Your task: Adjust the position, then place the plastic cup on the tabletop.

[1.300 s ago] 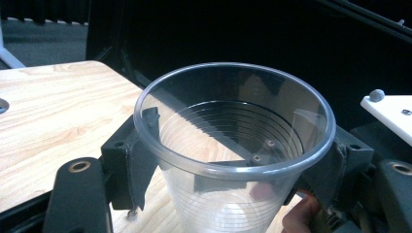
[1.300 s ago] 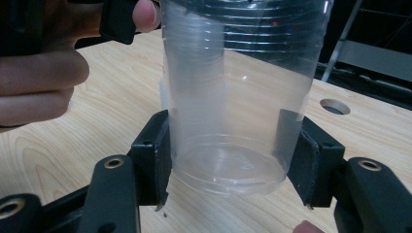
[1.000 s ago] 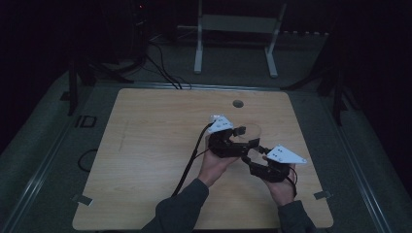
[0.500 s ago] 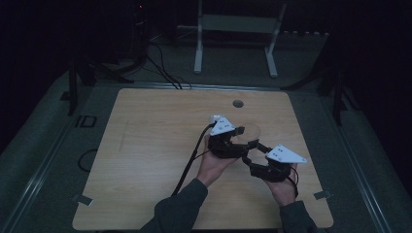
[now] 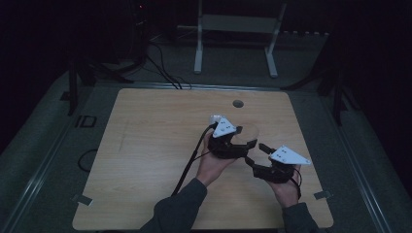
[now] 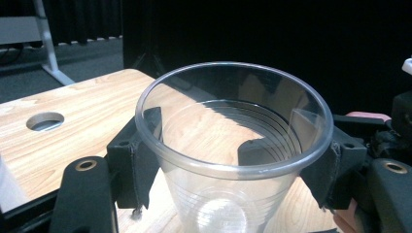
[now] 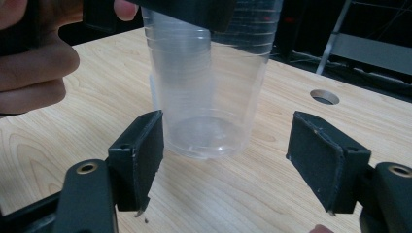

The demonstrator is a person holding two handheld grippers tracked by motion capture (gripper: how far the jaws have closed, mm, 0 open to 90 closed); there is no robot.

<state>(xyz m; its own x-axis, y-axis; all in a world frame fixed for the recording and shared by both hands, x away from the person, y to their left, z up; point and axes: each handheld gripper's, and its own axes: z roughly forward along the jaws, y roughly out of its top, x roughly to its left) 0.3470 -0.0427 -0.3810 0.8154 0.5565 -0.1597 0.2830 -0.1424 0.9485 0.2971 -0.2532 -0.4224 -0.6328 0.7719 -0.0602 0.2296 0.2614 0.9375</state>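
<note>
The wooden desk carries the work, with a round cable hole near its far edge and a white metal stand on the floor beyond it. Right of the desk's middle, the person's two hands meet.

The left gripper has its jaws around a clear plastic cup just under the rim, one pad on each side against the wall, at a middling width. They have been closing slightly, with the cup between them. In the right gripper view the cup hangs upright, its base seemingly just off the wood.

The right gripper sits low in front of the cup's base with jaws wide apart, one pad near the bottom edge, holding nothing.

The cup looks thin, ribbed and very light: it should flex and crackle under pressure, and its smooth wall may slip. The rolled rim is the stiffest part, so a hold just below it is probably soundest; squeezing mid-wall would likely dent it. The base ring is another firm place for the right jaws.
</note>
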